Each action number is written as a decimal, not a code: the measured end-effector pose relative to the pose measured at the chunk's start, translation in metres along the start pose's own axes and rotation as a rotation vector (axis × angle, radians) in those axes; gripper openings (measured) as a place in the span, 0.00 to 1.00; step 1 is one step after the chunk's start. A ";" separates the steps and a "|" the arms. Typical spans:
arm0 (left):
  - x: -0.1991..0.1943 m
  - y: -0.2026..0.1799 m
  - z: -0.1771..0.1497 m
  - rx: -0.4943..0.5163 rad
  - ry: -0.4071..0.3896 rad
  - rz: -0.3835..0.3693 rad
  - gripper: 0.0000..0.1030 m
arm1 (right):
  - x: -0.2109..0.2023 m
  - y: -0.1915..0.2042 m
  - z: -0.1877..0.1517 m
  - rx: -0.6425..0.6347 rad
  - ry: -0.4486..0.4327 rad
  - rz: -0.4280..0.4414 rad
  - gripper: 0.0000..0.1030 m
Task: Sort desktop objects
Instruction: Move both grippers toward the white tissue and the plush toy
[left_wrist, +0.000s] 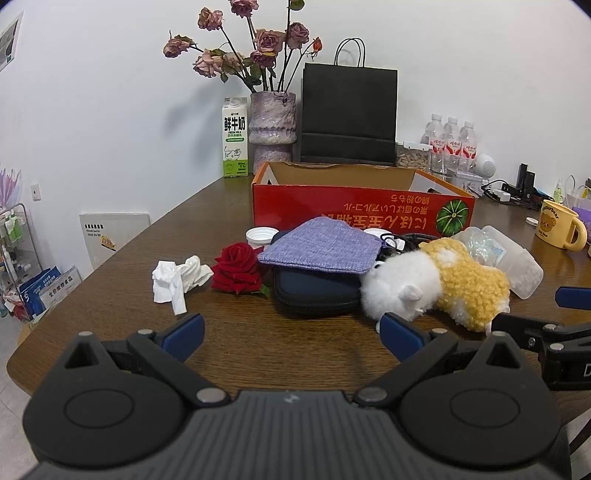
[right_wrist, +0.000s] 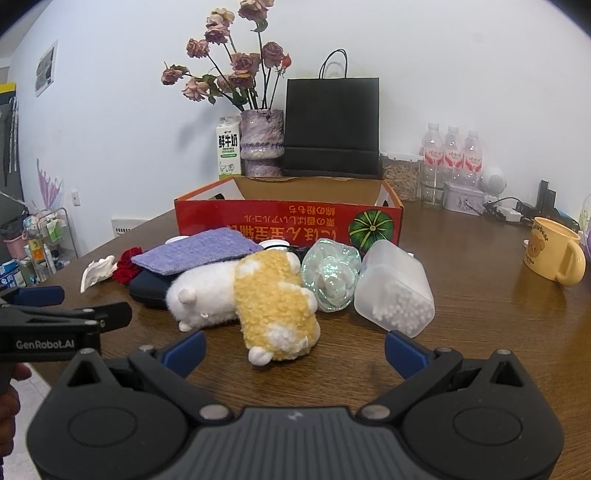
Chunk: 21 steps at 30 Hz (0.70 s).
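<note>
On the brown wooden table (left_wrist: 229, 343), clutter lies mid-frame before the red cardboard box (left_wrist: 364, 210). Left gripper (left_wrist: 293, 332) and right gripper (right_wrist: 295, 349) gape empty; sorting looks unstarted, so next approach the plush hamster (right_wrist: 255, 295).

Both cameras sit low behind their own hand-held gripper, tilted somewhat downward across the brown table (left_wrist: 229, 354) toward the white back wall. The left wrist view looks from the left, its left hand-held gripper (left_wrist: 291, 328) before the clutter, with the right hand-held gripper (left_wrist: 554, 306) entering at its right edge. The right wrist view stands just beside it to the right, close to the plush toy (right_wrist: 251, 291); both share the toy, the red box (right_wrist: 288, 218), the vase of roses (left_wrist: 272, 122) and the black bag (left_wrist: 349, 114).
</note>
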<state>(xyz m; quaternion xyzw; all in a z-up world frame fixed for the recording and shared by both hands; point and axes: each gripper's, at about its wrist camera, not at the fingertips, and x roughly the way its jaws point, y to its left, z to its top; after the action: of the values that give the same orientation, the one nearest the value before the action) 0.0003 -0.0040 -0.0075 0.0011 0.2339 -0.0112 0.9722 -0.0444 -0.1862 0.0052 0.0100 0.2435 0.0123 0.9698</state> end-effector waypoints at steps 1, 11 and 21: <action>0.000 0.000 0.000 0.000 0.000 0.000 1.00 | 0.000 0.000 0.000 0.000 0.000 0.000 1.00; 0.000 -0.001 0.001 0.001 -0.002 0.000 1.00 | -0.001 0.000 0.000 -0.001 0.001 0.000 1.00; 0.000 -0.001 0.001 0.002 0.003 -0.001 1.00 | 0.000 0.001 0.000 -0.001 0.003 0.001 1.00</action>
<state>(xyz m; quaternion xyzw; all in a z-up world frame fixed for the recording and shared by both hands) 0.0002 -0.0046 -0.0066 0.0020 0.2352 -0.0117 0.9719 -0.0446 -0.1857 0.0052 0.0097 0.2451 0.0130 0.9694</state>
